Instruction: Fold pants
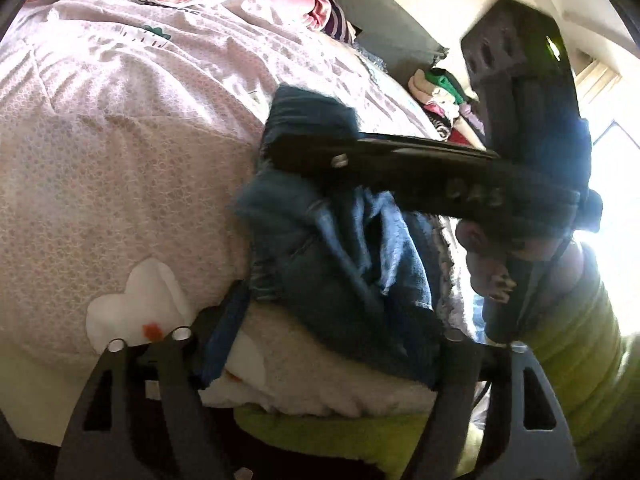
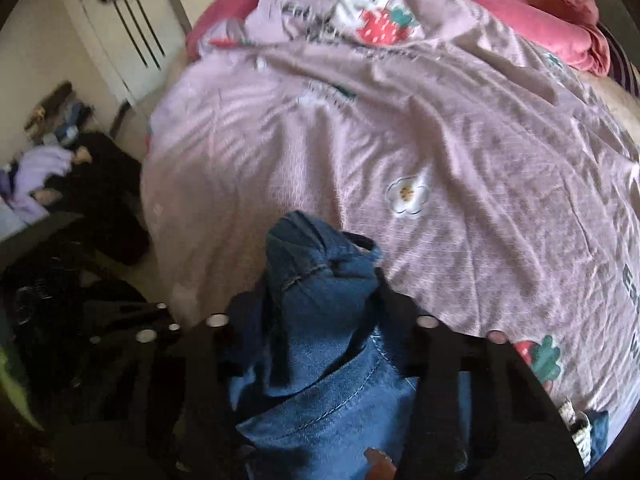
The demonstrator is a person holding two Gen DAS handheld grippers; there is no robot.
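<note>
The blue denim pants [image 1: 340, 280] lie bunched at the near edge of the bed. My left gripper [image 1: 348, 312] stands wide, its fingers [image 1: 224, 340] on either side of the bunch; I see no pad pressing on the cloth. My right gripper [image 1: 288, 148] reaches in from the right, held by a hand [image 1: 488, 264], and is shut on a fold of the pants. In the right wrist view the denim [image 2: 320, 360] is pinched into a raised peak between that gripper's [image 2: 316, 280] dark fingers, and it hides the pads.
A lilac bedcover [image 2: 440, 140] printed with strawberries and flowers spreads ahead. Pink bedding [image 2: 560, 28] lies at the far end. A pile of clothes [image 1: 440, 100] sits beyond the bed. Dark clothes [image 2: 100, 200] cover the floor left. A yellow-green sleeve [image 1: 580, 360] is close at right.
</note>
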